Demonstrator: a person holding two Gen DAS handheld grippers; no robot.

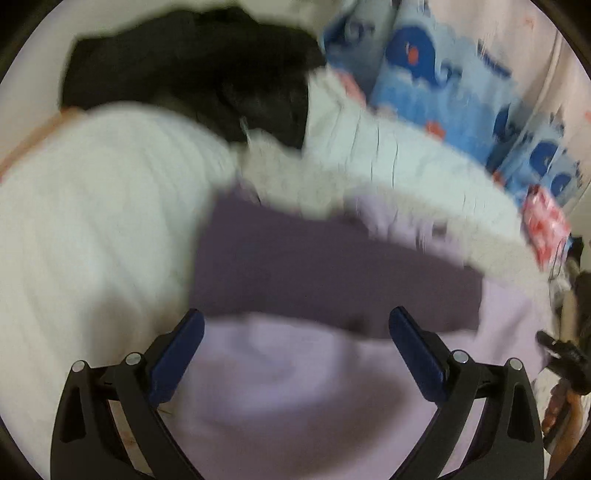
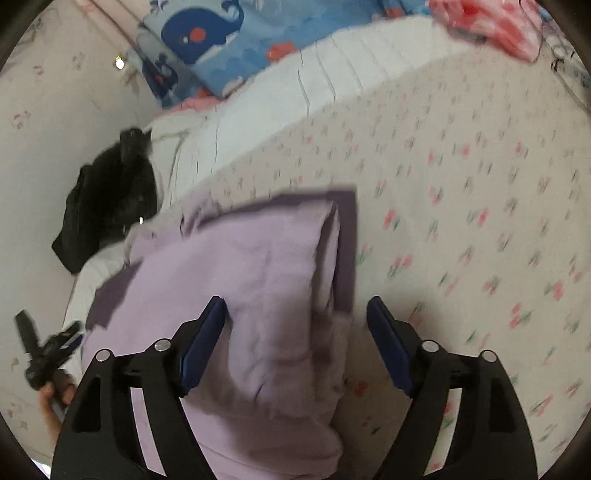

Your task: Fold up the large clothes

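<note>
Both tongs wide, empty: left tongs, right tongs over lilac garment on bed.

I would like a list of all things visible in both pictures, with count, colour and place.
lilac garment: one, light purple with darker purple parts, folded on the bed, below both tools.
flowered sheet: one, cream with pink flowers, covering the bed.
white quilt: one, white, beyond the garment.
black clothing: one heap, black, on the white quilt.
whale pillow: at least one, blue, at the far wall.
red-white item: one, blurred, far corner.
left tool: one, black with blue pads, open.
right tool: one, same colours, open.
</note>
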